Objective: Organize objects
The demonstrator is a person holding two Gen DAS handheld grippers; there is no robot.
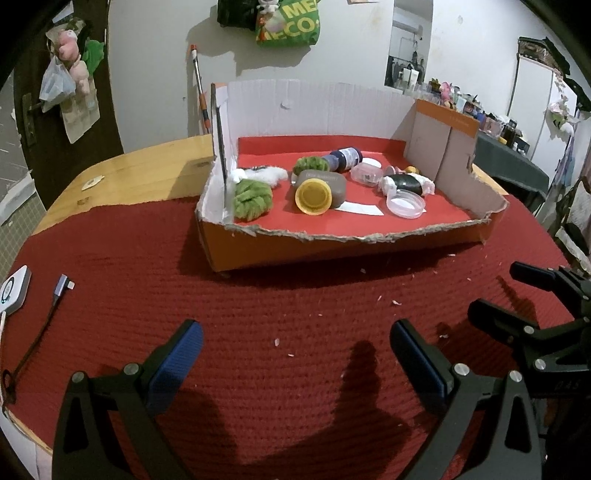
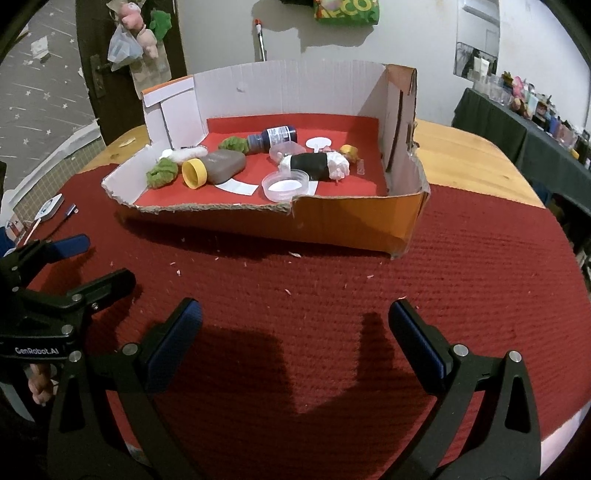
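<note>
A: Both your claws hover over the red mat on the table, short of the cardboard box (image 1: 332, 243). Your left claw (image 1: 295, 354) stands wide apart and holds nothing; your right claw (image 2: 295, 332) is the same.

B: Where are the things to organize?

A: All of them lie inside the box, on its red lining. The grey bottle with the yellow cap (image 1: 321, 190) lies on its side near the torn front wall, cap toward you. Left of it is a green fluffy scrunchie (image 1: 253, 201), and a second one (image 1: 310, 164) sits behind it. A dark blue labelled bottle (image 1: 345, 158) lies toward the back wall. Right of the grey bottle are a clear round lid (image 1: 404, 205) and a black roll with white ends (image 1: 406, 184).

B: How will they handle?

A: My guess is that the scrunchies are light and soft, so pinch through the bulk. The bottles look rigid, smooth and likely to roll, so take each across the body, not the cap. The clear lid seems thin and slippery, so grip its rim.

B: Any writing?

A: The left claw's housing reads "GenRobot.AI" in the right wrist view. The green bag (image 1: 291, 22) on the wall shows partial letters, "ME" and "ECO". The bottle labels are too small to read.
</note>
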